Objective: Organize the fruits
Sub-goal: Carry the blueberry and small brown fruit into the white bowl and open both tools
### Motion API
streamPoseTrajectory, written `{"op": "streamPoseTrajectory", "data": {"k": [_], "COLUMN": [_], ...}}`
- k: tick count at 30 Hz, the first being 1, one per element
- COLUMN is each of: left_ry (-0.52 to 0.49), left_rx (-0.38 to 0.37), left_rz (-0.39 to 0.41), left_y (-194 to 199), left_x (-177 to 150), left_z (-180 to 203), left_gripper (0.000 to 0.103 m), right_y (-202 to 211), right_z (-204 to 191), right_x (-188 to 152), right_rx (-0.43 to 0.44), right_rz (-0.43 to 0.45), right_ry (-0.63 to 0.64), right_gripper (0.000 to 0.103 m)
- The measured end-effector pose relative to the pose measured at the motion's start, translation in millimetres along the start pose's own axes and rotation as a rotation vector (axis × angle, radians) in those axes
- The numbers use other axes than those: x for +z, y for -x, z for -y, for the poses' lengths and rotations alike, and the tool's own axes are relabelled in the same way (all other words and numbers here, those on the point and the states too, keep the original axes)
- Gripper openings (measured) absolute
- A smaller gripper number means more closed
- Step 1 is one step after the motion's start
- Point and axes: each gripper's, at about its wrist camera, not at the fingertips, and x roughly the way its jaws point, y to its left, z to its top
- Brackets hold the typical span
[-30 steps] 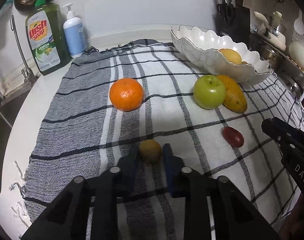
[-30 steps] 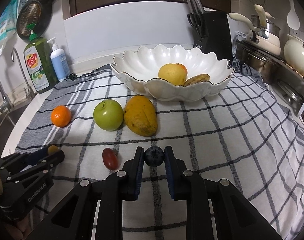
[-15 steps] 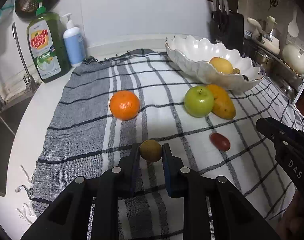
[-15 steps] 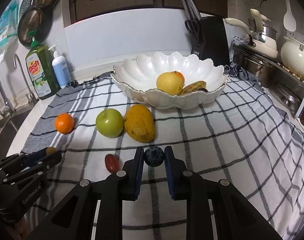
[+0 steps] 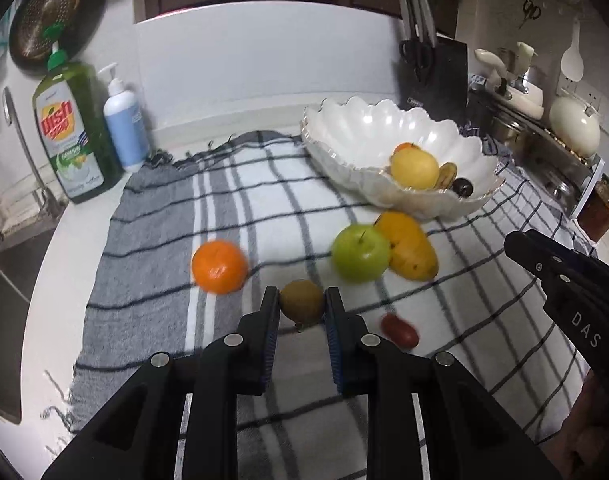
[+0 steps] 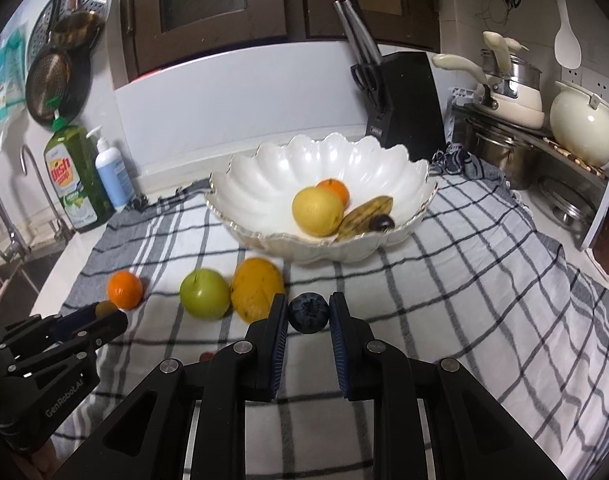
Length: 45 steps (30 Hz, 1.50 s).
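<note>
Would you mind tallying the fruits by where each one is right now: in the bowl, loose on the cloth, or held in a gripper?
In the white bowl: 4 (yellow fruit, small orange, brownish fruit, dark round fruit)
Loose on the checked cloth: 4 (orange, green apple, mango, red fruit)
Held: 2 (kiwi in left gripper, blueberry in right gripper)
Total: 10

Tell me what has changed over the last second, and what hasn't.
Both grippers have lifted their fruit off the checked cloth: the left gripper carries the kiwi upward, the right gripper the blueberry, and the white bowl now shows more of its inside. Both grips are unchanged. The orange, green apple, mango and red fruit lie where they were.
</note>
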Motion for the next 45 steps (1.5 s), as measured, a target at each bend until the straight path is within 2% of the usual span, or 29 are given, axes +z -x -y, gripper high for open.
{"op": "streamPoseTrajectory", "data": {"k": [11,20,29,35,45], "left_ry": [-0.062,-0.112,-0.141,-0.139,-0.147], "left_rx": [-0.022,-0.056,-0.078,-0.120,-0.155], "left_rz": [0.053,0.056,0.019,-0.027,-0.093], "left_y": [-1.4,-24.6,-66.7,-93.9,-122.7], "left_x": [55.9,98.8,124.4,133.9,132.4], "left_z": [18.9,32.4,41.6,45.2,53.5], "left_gripper": [0.023,0.023,0.023,0.023,0.024], "right_y": [-1.5,-17.5,-53.6,-76.4,-96.9], "right_z": [16.2,29.7,37.9,43.2,44.6], "right_x": [38.5,72.3,86.1,86.7,83.6], "right_rx": [-0.036,-0.064,-0.051,-0.027,-0.011], "right_rz": [0.048,0.060,-0.013,-0.069,-0.129], "right_ry": [0.002,0.008,0.005,-0.021,-0.012], "right_gripper": [0.022,0.022,0.022,0.022,0.022]}}
